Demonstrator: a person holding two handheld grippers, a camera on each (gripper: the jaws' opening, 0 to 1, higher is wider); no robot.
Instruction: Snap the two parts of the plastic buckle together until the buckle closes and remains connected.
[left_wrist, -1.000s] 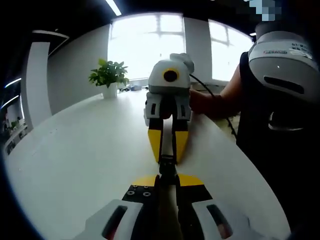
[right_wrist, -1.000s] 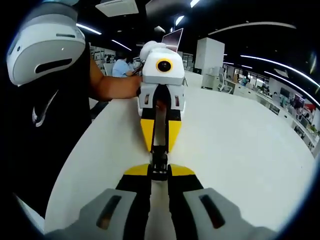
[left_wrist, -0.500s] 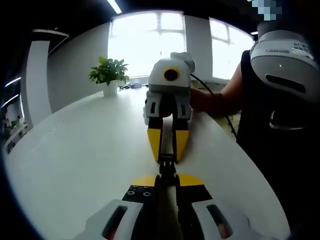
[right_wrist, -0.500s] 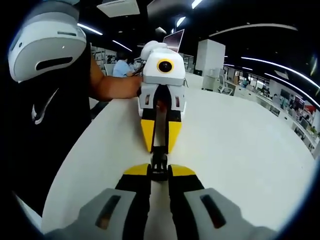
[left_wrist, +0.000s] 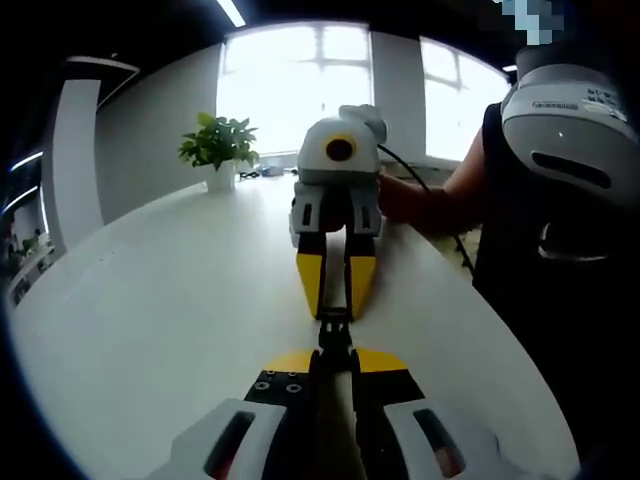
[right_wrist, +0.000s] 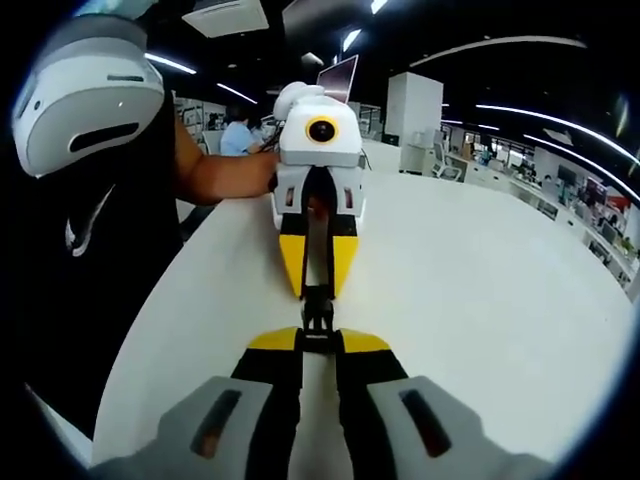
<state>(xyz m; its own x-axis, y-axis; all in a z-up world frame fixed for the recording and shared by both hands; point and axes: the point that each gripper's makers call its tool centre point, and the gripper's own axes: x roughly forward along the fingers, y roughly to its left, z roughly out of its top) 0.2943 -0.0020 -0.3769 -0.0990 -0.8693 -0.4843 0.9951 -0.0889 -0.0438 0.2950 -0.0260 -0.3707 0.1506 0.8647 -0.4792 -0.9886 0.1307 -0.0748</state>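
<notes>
A small black plastic buckle (left_wrist: 335, 333) (right_wrist: 318, 315) hangs just above the white table (left_wrist: 150, 300) (right_wrist: 480, 300), between two grippers that face each other tip to tip. My left gripper (left_wrist: 335, 352) (right_wrist: 317, 292) is shut on one end of it. My right gripper (right_wrist: 318, 338) (left_wrist: 335, 312) is shut on the other end. The buckle shows as one short dark piece bridging both sets of yellow-and-black jaws. Its seam is too small to make out, and the jaws hide most of each end.
A person in a black shirt stands at the table's edge, a forearm (left_wrist: 430, 200) (right_wrist: 215, 175) reaching to each gripper. A potted plant (left_wrist: 218, 150) stands at the far end. A laptop (right_wrist: 340, 78) and office desks lie beyond. The table's rounded edge (right_wrist: 150, 330) runs close by.
The opposite gripper sits slightly farther off in each view, with a bit more of the buckle showing between the tips. Both grips have held.
</notes>
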